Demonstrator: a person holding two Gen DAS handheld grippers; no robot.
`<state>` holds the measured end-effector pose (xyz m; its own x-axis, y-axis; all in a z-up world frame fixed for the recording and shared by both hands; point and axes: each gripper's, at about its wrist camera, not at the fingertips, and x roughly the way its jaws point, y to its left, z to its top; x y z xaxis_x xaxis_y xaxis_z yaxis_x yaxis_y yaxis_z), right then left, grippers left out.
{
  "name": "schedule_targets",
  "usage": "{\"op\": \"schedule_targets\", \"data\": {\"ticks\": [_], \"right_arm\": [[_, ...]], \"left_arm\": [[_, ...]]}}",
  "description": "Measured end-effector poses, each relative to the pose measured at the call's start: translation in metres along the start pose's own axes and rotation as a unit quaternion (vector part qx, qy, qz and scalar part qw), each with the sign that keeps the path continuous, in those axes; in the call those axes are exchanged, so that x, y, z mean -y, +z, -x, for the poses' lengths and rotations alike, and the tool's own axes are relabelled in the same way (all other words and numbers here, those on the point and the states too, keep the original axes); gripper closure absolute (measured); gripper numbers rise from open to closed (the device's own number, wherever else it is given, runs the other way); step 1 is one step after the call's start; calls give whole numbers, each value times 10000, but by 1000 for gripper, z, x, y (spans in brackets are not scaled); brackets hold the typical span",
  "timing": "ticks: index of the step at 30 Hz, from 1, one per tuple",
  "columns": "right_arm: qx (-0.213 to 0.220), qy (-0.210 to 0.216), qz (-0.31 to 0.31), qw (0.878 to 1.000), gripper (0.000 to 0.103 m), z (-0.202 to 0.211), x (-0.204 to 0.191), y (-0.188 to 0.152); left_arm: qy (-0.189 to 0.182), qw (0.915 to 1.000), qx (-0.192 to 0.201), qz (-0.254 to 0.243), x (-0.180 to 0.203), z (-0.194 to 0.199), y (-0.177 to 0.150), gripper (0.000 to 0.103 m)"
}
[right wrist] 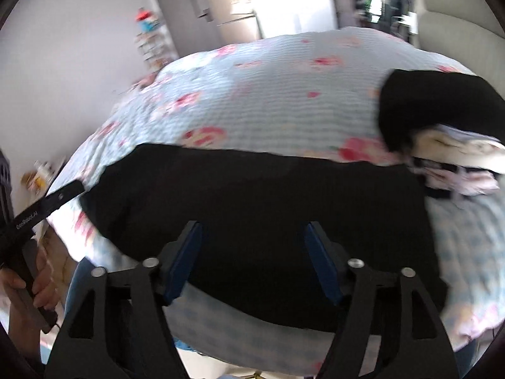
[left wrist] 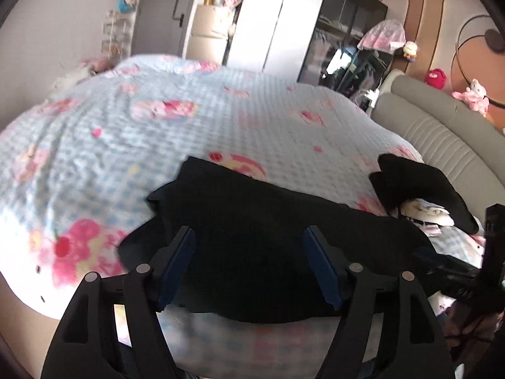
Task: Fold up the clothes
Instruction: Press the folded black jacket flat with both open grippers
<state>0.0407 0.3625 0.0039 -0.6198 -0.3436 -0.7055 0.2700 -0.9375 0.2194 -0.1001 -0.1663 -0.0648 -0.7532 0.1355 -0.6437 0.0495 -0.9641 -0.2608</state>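
A black garment (left wrist: 258, 237) lies spread across the near edge of the bed; it also shows in the right wrist view (right wrist: 262, 208). My left gripper (left wrist: 249, 246) is open and empty, its blue-padded fingers just above the garment's near part. My right gripper (right wrist: 252, 246) is open and empty over the same garment, nearer its right half. The left gripper's body (right wrist: 41, 208) shows at the left of the right wrist view, held by a hand. The right gripper's body (left wrist: 473, 271) shows at the right edge of the left wrist view.
The bed has a light blue quilt with pink prints (left wrist: 189, 120). A second black garment (right wrist: 442, 104) lies on a heap of white and pink clothes (right wrist: 457, 158) at the right. A grey padded headboard (left wrist: 442, 139) is to the right; wardrobes (left wrist: 284, 22) stand behind.
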Motion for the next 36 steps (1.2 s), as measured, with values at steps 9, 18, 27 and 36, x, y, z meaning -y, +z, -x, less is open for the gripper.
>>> {"op": "schedule_targets", "data": {"ticks": [9,18,27,36], "right_arm": [[-367,-527,-460,9969,31,-33,-3,-19],[-434,-382,-989,9934,31,-48,16,-26],[-452,-474,-1019,9926,30,-54,17,-26],[-338,-1077,-1235,9859,64,-52,48,-30]], "left_arm": [[126,9873,-900,1304,-104,-11,-23,29],[-264,9777,-619,1989,-137,-29,-24,31],[-314,9874,-951,1224,-113,-51,-10,86],[64,9847,-1052,1389,-143,-43,-35,87]]}}
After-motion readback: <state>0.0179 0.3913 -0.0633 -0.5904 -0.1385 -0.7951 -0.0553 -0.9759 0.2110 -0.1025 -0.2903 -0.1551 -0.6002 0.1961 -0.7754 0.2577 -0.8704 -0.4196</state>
